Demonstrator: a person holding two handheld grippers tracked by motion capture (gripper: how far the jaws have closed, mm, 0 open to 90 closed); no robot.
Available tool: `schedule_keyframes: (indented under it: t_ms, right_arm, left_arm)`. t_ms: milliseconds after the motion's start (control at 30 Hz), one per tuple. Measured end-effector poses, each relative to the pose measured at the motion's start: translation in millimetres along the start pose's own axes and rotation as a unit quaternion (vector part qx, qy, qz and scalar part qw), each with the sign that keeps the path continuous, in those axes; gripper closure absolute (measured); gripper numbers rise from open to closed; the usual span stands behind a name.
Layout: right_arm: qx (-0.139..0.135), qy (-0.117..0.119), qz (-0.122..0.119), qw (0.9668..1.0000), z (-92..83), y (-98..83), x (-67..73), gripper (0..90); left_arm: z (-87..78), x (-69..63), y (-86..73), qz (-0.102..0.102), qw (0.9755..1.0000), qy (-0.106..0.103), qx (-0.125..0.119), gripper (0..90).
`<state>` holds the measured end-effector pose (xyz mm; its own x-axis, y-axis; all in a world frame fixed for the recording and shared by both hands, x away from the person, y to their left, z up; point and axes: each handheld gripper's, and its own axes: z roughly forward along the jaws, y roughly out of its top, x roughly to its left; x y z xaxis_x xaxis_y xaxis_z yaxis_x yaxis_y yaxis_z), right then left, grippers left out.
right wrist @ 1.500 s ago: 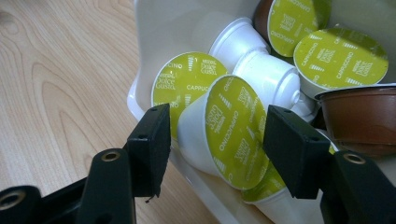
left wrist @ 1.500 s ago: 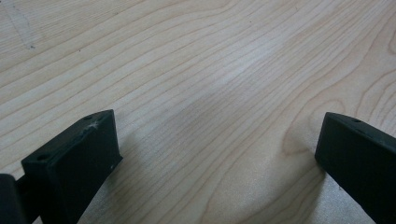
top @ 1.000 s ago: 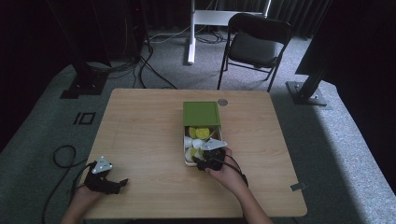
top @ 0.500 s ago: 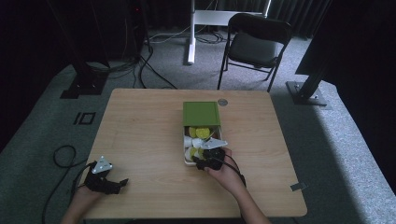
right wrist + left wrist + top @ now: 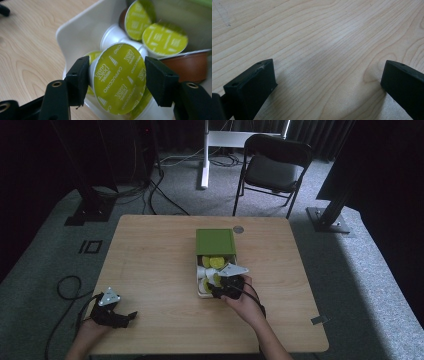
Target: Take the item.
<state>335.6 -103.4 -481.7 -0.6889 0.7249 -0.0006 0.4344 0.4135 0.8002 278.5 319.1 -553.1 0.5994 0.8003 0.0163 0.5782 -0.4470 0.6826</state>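
A white box with its green lid slid toward the far side sits mid-table and holds several coffee capsules with yellow-green foil tops. My right gripper is at the box's near end. In the right gripper view its jaws press both sides of one green-topped capsule marked "Cappuccino", so the right gripper is shut on it. Behind it lie more green-topped capsules and a brown one inside the box wall. My left gripper rests open on bare wood at the front left, also seen as the left gripper.
The wooden table has a small round grommet near its far edge. A black chair and stand bases are on the carpet beyond the table. A cable trails off the table's left side.
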Motion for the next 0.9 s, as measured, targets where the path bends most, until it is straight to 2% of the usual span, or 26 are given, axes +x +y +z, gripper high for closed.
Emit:
schedule_keyframes:
  t_ms: [200, 433, 600, 900]
  right_arm:
    - [-0.02, -0.001, 0.009, 0.9998, -12.1, 9.1, -6.5, 39.3]
    - [-0.049, -0.013, 0.006, 0.9987, -27.2, 21.3, -15.8, 39.4]
    - [-0.078, -0.038, 0.002, 0.9963, -35.6, 27.3, -22.0, 39.3]
    - [-0.095, -0.083, 0.015, 0.9919, -50.7, 33.0, -47.2, 39.3]
  left_arm:
    - [-0.1, 0.1, 0.0, 0.001, 1.0, 0.0, 0.001, 0.5]
    - [0.0, 0.1, 0.0, 0.001, 1.0, 0.0, 0.0, 0.5]
    - [0.0, 0.1, 0.0, 0.001, 1.0, 0.0, 0.0, 0.5]
    - [-0.1, 0.2, 0.0, 0.001, 1.0, 0.0, 0.0, 0.5]
